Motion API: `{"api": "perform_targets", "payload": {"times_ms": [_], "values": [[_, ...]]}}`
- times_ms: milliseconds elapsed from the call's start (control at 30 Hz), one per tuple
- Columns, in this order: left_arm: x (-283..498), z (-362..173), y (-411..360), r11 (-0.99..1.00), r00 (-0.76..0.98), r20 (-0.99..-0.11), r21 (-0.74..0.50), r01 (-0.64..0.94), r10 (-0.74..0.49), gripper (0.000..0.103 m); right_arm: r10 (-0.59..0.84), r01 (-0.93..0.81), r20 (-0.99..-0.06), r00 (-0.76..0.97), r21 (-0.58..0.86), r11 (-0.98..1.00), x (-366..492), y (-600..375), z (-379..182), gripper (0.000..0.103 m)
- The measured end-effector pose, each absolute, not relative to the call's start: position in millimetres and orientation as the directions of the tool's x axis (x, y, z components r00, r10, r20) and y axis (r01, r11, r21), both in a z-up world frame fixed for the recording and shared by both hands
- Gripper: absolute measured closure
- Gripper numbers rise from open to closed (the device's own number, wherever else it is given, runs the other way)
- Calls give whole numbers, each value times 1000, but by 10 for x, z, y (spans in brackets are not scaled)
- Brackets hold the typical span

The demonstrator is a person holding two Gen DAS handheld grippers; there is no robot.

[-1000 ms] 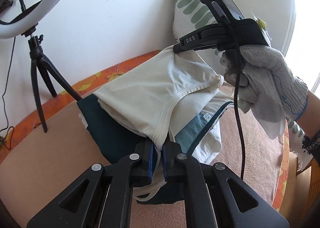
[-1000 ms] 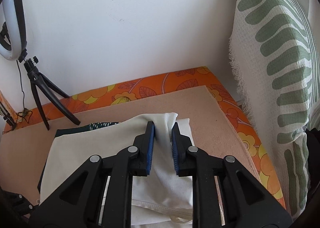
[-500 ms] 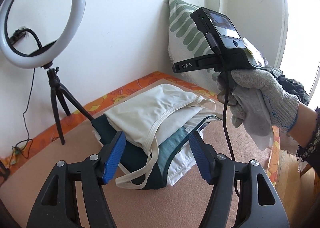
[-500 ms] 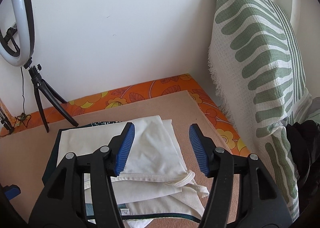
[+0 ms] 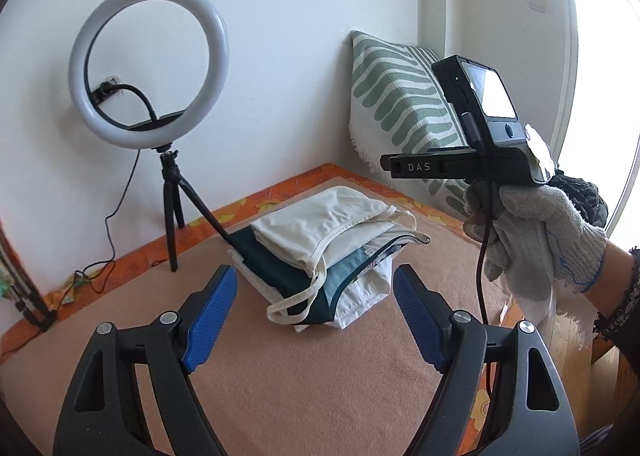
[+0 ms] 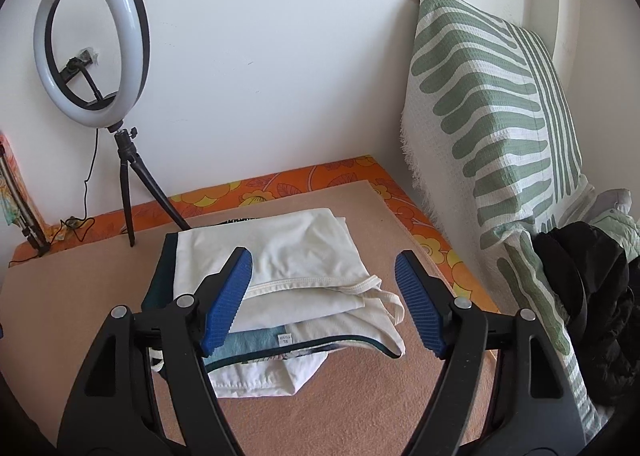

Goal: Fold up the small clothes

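A stack of folded small clothes [image 5: 328, 252] lies on the tan mat [image 5: 280, 384]; it also shows in the right wrist view [image 6: 280, 288]. A cream top [image 6: 276, 252] lies folded on top, over a dark teal piece [image 5: 276, 268] and white pieces. Its strap loop [image 5: 292, 300] hangs off the near edge. My left gripper [image 5: 316, 312] is open and empty, drawn back above the mat. My right gripper [image 6: 324, 300] is open and empty, above the stack's near side. Its body and gloved hand [image 5: 536, 240] show at right in the left wrist view.
A ring light on a black tripod [image 5: 168, 184] stands at the back left by the wall, with its cable on the orange floral mattress edge [image 6: 280, 184]. A green-striped pillow [image 6: 492, 144] leans at the right. Dark clothes [image 6: 592, 296] lie beside it.
Both grippers let go of the cream top, opened wide and drew back from the stack. The cream top now lies flat on the pile.
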State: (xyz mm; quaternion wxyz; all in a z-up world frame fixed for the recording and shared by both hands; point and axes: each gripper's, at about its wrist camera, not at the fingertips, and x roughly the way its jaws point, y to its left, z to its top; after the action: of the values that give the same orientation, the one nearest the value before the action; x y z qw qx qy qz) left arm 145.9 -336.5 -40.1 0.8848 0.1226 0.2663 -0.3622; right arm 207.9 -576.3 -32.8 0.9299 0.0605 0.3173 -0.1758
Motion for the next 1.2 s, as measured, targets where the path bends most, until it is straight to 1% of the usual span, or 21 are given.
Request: {"api": "perform_targets", "payload": {"times_ms": [200, 300, 400, 433, 533, 567, 600, 633, 700, 733, 767, 833, 933, 1100, 1200], "values": [[1196, -302, -2821, 740, 598, -581, -11, 672, -552, 21, -285, 358, -584, 760, 10, 934, 1557, -5346, -110, 26], [1053, -283, -2601, 763, 613, -589, -11, 646, -527, 18, -285, 357, -569, 771, 16, 934, 1311, -5112, -59, 26], [872, -265, -2387, 782, 635, -580, -6, 623, -511, 18, -258, 329, -565, 783, 25, 944, 1084, -4862, -53, 26], [811, -256, -2317, 787, 644, -572, -4, 616, -507, 18, -243, 318, -565, 789, 37, 947, 1012, -4795, -57, 23], [651, -248, -2137, 797, 663, -554, -1, 604, -503, 16, -174, 276, -567, 805, 98, 956, 807, -4583, -80, 10], [604, -252, -2091, 799, 666, -555, 2, 601, -499, 15, -165, 265, -566, 808, 99, 959, 748, -4500, -87, 10], [560, -259, -2046, 802, 669, -555, 6, 598, -495, 9, -163, 255, -560, 812, 90, 963, 692, -4414, -88, 10], [514, -267, -2002, 805, 677, -549, 13, 593, -490, 5, -172, 255, -555, 814, 74, 964, 632, -4330, -89, 10], [418, -272, -1907, 812, 699, -527, 28, 582, -483, 5, -198, 264, -538, 819, 47, 963, 518, -4186, -92, 7], [379, -275, -1864, 816, 706, -519, 30, 578, -481, 5, -211, 269, -528, 822, 34, 962, 465, -4125, -98, 3], [349, -283, -1823, 817, 709, -515, 28, 575, -481, 5, -225, 276, -518, 825, 24, 961, 419, -4075, -108, 0], [305, -306, -1753, 822, 713, -513, 24, 568, -478, 5, -244, 292, -506, 827, 16, 956, 331, -3999, -144, 0], [279, -341, -1666, 836, 717, -518, 8, 549, -466, 5, -260, 318, -515, 817, 25, 948, 269, -3935, -246, 0], [246, -424, -1576, 850, 734, -511, 11, 526, -448, 5, -333, 365, -489, 806, -33, 931, 206, -3821, -398, 0], [268, -480, -1545, 852, 728, -521, 1, 523, -446, 5, -328, 380, -489, 808, 7, 925, 171, -3835, -473, 0]]}}
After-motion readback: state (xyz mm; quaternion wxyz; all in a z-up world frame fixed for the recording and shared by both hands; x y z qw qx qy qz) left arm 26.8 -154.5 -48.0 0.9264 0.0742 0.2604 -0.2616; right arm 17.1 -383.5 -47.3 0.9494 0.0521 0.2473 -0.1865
